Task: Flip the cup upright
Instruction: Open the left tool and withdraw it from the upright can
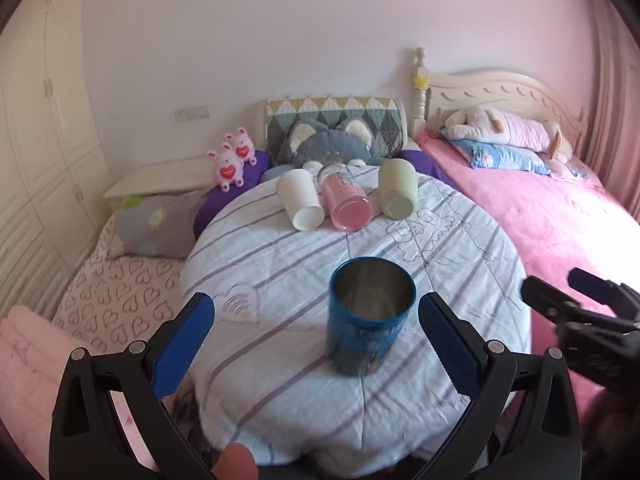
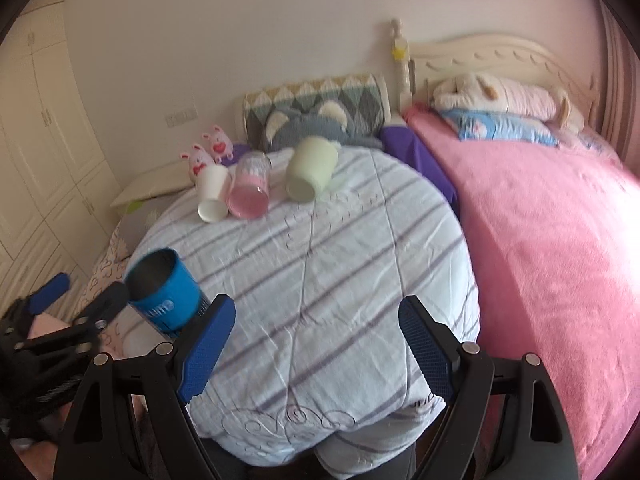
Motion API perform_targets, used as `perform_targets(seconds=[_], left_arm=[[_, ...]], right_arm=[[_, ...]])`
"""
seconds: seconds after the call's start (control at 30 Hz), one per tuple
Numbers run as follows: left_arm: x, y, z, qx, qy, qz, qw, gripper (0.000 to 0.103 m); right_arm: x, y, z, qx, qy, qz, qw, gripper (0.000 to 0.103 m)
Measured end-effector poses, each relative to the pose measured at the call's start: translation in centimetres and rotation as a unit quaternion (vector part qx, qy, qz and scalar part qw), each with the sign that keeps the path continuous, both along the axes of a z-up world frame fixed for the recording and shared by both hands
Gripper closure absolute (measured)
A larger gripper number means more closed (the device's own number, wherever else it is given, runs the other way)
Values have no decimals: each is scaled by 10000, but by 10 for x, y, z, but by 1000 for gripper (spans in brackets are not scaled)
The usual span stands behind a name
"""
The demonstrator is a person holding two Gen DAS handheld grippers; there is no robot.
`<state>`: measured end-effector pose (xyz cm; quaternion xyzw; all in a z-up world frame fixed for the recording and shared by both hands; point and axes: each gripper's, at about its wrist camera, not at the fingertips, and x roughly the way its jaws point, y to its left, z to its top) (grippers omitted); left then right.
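A blue metal cup (image 1: 368, 320) stands upright, mouth up, on the striped white quilt (image 1: 280, 264); it also shows in the right wrist view (image 2: 166, 292). My left gripper (image 1: 316, 344) is open, its blue pads either side of the cup without touching it. Three cups lie on their sides farther back: white (image 1: 300, 200), pink glass (image 1: 346, 200) and pale green (image 1: 398, 190). My right gripper (image 2: 316, 350) is open and empty over the quilt, right of the blue cup.
A pink blanket (image 2: 540, 240) covers the bed to the right. Plush toys (image 1: 234, 156) and a grey cat cushion (image 1: 328, 144) sit behind the cups. A heart-pattern sheet (image 1: 120, 296) lies to the left, wardrobe doors (image 1: 36, 140) beyond.
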<state>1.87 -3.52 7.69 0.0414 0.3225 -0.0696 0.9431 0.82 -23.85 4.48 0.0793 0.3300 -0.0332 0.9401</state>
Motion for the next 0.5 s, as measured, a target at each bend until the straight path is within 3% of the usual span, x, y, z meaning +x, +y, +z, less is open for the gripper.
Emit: perform_targets(seconds=[0.17, 0.33, 0.5], left_arm=[[-15, 30, -4, -65, 578, 467, 9972, 0], [-35, 50, -18, 24, 669, 759, 9949, 0], [-55, 56, -19, 231, 514, 812, 9951, 0]], right_arm=[[-14, 34, 14, -461, -220, 109, 9986, 18], [-32, 60, 6, -572, -213, 333, 9976, 18], [-49, 69, 2, -564, -215, 320, 9977, 18]])
